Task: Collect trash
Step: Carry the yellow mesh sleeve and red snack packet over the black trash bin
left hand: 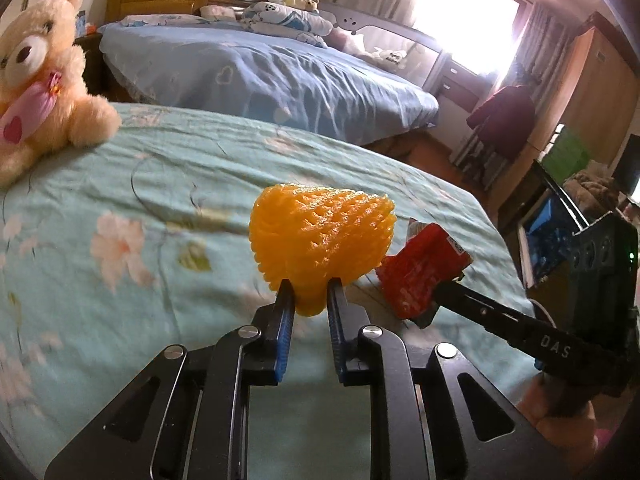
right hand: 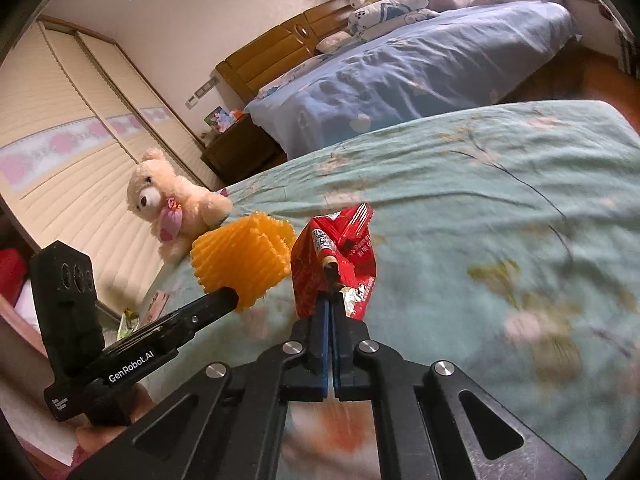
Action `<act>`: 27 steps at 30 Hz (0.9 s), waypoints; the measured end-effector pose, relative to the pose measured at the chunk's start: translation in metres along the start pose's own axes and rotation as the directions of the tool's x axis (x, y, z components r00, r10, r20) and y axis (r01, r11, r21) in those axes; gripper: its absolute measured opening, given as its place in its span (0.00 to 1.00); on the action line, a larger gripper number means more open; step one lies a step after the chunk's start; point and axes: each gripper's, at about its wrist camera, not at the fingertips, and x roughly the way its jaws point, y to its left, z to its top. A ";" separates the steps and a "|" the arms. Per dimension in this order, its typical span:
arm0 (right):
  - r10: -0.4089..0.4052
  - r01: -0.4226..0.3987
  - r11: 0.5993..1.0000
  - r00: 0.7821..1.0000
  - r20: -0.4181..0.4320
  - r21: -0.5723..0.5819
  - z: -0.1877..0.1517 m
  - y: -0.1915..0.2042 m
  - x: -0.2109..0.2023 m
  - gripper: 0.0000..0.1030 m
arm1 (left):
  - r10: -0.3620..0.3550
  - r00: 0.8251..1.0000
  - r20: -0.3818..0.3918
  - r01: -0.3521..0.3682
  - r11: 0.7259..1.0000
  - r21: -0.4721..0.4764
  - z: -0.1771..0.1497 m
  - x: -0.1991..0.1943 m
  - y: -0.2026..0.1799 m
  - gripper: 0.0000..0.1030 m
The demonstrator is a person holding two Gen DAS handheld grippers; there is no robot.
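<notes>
Sunlit window; two beds

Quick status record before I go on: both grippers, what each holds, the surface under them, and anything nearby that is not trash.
left gripper: shut on orange foam net, pinched at its lower edge
right gripper: shut on red wrapper, crumpled, gripped at its bottom
relation: net and wrapper held side by side, close together; contact cannot be told
surface: green floral bedspread, both items appear lifted off it
not trash: teddy bear sitting at the bedspread's far left edge
background: blue bed with pillows
</notes>
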 end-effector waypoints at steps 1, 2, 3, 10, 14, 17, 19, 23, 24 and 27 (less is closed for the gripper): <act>-0.008 0.008 1.000 1.000 0.007 -0.001 -0.004 -0.001 -0.007 0.00 | -0.005 1.000 -0.003 0.005 1.000 -0.002 -0.005 -0.003 -0.005 0.15; -0.016 0.017 1.000 1.000 0.016 0.000 -0.008 -0.003 -0.014 0.00 | -0.009 1.000 -0.005 0.009 1.000 -0.001 -0.008 -0.005 -0.009 0.15; -0.023 0.023 1.000 0.999 0.025 0.004 -0.012 -0.004 -0.021 0.00 | -0.012 1.000 -0.006 0.012 1.000 0.003 -0.012 -0.007 -0.014 0.15; -0.074 0.073 0.997 0.993 0.094 0.016 -0.029 -0.015 -0.069 0.00 | -0.031 0.999 -0.010 0.031 1.000 0.003 -0.029 -0.015 -0.043 0.15; -0.091 0.090 0.996 0.989 0.114 0.017 -0.036 -0.019 -0.087 0.00 | -0.035 0.999 -0.022 0.035 0.999 0.026 -0.038 -0.016 -0.059 0.15; -0.097 0.095 0.995 0.988 0.122 0.026 -0.041 -0.024 -0.095 0.00 | -0.042 0.999 -0.031 0.044 0.998 0.038 -0.044 -0.018 -0.070 0.15; -0.102 0.098 0.994 0.987 0.126 0.038 -0.045 -0.028 -0.101 0.00 | -0.044 0.998 -0.035 0.045 0.998 0.051 -0.048 -0.019 -0.077 0.15; -0.108 0.101 0.993 0.985 0.136 0.058 -0.052 -0.035 -0.111 0.00 | -0.049 0.998 -0.040 0.052 0.996 0.074 -0.052 -0.019 -0.090 0.15; -0.110 0.102 0.993 0.984 0.140 0.061 -0.053 -0.036 -0.114 0.00 | -0.051 0.998 -0.041 0.054 0.995 0.081 -0.053 -0.020 -0.093 0.15; -0.114 0.105 0.992 0.982 0.152 0.069 -0.055 -0.039 -0.121 0.00 | -0.055 0.998 -0.040 0.059 0.993 0.099 -0.056 -0.021 -0.102 0.15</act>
